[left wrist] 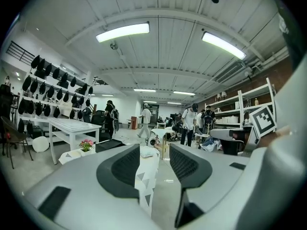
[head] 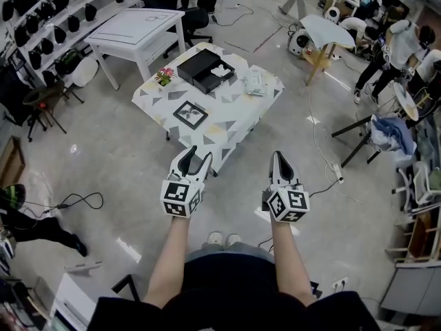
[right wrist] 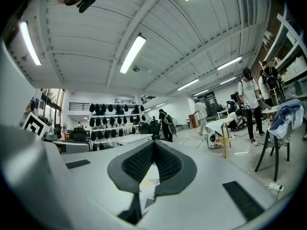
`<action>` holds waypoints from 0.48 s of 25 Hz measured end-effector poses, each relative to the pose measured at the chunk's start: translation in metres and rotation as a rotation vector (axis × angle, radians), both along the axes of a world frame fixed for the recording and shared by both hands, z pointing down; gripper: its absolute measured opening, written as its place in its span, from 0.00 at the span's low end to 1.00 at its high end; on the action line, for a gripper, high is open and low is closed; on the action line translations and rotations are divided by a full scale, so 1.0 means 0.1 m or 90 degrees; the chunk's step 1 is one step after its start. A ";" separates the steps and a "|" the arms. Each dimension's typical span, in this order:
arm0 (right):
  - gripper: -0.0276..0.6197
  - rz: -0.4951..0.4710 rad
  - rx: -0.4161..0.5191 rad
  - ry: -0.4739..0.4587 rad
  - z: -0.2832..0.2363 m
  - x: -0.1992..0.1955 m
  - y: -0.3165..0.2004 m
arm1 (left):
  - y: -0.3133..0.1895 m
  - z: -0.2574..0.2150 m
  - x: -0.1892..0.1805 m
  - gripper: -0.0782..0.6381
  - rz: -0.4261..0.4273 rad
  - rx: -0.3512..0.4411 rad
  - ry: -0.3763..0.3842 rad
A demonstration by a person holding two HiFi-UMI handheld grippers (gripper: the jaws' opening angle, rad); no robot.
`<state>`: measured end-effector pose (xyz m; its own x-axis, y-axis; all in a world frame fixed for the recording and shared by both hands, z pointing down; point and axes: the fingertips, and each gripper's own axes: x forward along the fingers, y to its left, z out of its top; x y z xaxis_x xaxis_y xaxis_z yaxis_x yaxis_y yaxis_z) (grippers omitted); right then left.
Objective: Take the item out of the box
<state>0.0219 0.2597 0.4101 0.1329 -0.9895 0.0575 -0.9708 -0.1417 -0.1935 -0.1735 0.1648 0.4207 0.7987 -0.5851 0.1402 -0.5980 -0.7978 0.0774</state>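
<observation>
Person is standing back from the table (head: 227, 126), both arms reaching forward, both tongs hanging in the air short of its near edge.

Left tongs (head: 198, 154) are standing apart. Nothing is sitting between the pads – only the patterned cloth and the floor are showing through the gap in the left gripper view. Right tongs (head: 278, 156) are sitting closed, pads together, gripping nothing.

The black box (head: 200, 71) is lying open on the far half of the table, well apart from both tongs. The white item (head: 220, 69) is resting inside it, toward the box's right side. A small pot of pink flowers (head: 165, 76) is standing just beside the box's left corner. A black-framed square (head: 190, 114) is lying flat on the near half. A white bundle (head: 253, 83) is lying to the right of the box, what it is I cannot tell.

A plain white table (head: 138, 27) is standing behind – off to the left.
</observation>
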 end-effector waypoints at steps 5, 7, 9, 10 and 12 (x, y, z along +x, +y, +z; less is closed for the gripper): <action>0.05 0.009 0.003 0.001 0.03 -0.08 -0.11 | -0.12 0.04 -0.01 0.40 0.019 0.004 0.002; 0.05 0.016 0.006 0.000 0.05 -0.10 -0.14 | -0.17 0.06 -0.01 0.40 0.027 0.005 0.002; 0.05 0.024 0.009 -0.001 0.06 -0.10 -0.15 | -0.21 0.08 -0.01 0.40 0.034 0.005 0.000; 0.05 0.029 0.009 -0.001 0.07 -0.09 -0.15 | -0.23 0.09 -0.01 0.40 0.037 0.004 0.000; 0.05 0.039 0.009 -0.004 0.07 -0.06 -0.16 | -0.28 0.11 0.01 0.40 0.042 0.002 -0.001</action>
<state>0.0157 0.2440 0.4174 0.1934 -0.9801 0.0445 -0.9591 -0.1984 -0.2019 -0.1725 0.1370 0.4313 0.8356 -0.5311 0.1402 -0.5437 -0.8360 0.0737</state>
